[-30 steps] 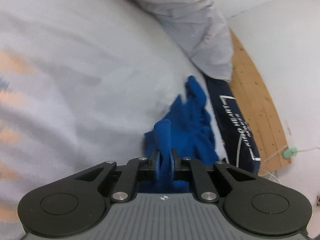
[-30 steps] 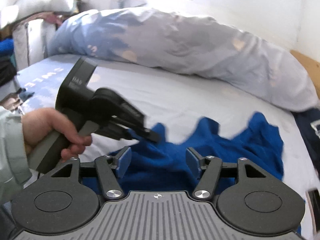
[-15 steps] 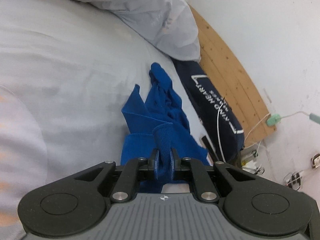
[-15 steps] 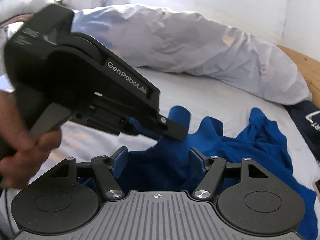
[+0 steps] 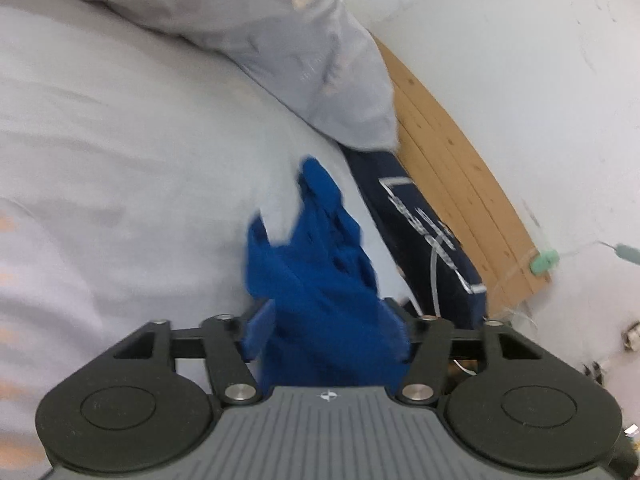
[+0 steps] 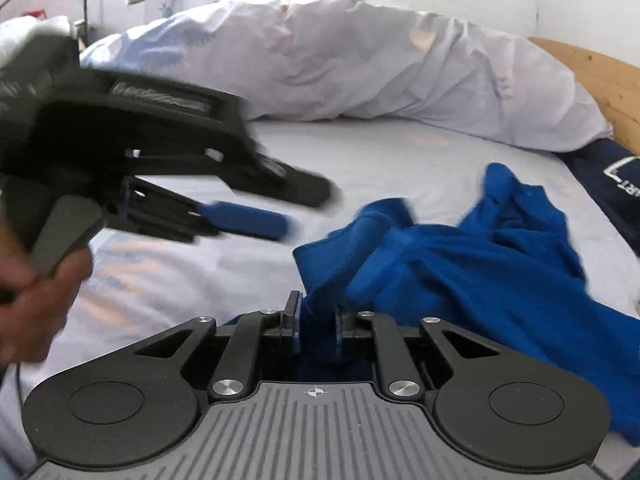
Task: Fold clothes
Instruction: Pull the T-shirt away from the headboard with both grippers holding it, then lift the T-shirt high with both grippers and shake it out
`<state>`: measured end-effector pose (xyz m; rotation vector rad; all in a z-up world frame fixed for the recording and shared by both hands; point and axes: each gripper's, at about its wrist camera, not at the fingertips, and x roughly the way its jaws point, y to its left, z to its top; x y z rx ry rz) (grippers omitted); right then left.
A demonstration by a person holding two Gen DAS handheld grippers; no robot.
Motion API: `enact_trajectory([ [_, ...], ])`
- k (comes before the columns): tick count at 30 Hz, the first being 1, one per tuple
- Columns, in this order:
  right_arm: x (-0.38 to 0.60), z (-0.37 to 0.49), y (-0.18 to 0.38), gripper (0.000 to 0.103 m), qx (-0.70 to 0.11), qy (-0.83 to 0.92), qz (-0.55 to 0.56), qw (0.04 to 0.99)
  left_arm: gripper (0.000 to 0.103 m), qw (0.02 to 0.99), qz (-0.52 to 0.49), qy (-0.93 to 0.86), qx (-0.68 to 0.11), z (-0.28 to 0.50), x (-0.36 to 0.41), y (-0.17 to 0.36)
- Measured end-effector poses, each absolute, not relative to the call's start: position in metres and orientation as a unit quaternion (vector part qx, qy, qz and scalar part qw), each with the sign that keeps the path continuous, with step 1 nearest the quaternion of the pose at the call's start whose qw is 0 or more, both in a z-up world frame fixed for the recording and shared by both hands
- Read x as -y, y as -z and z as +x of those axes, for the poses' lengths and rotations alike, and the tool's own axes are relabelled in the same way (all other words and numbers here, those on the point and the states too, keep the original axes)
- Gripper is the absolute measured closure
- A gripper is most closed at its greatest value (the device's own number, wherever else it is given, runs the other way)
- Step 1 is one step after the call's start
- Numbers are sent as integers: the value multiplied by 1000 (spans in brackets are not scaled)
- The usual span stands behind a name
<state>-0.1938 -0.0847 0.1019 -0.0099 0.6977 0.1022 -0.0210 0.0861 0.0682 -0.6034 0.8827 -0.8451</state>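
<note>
While the left gripper (image 6: 280, 208) gapes wide, the right gripper (image 6: 316, 320) pinches soft, crumpled blue fleece (image 6: 480, 264)

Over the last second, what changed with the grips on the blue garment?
A handover: the left gripper let go of the blue garment, its jaws now open. The right gripper, open before, closed its jaws on a fold of it. Unchanged: the garment lies crumpled on the bed sheet below the duvet.
</note>
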Motion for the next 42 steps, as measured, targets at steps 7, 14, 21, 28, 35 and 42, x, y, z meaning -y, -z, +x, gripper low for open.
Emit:
enact_trajectory([
  [7,181,-255,-142,87,-354,20,14,935,36,788,-262,376,-410,-14,-63,-59],
  [14,254,-296,-140,87,-365,104,19,925,36,766,-232,403,-444,-8,-19,-40],
  [21,287,-319,-117,87,-383,131,31,914,34,721,-209,488,-445,-19,42,-28],
  [28,297,-324,-106,87,-384,121,65,913,34,732,-136,518,-422,-38,76,-12],
  [35,306,-328,-103,86,-387,105,76,913,34,735,-96,547,-390,-57,96,-20],
  [42,304,-339,-108,86,-375,98,62,920,73,717,-87,553,-415,-64,118,-12],
])
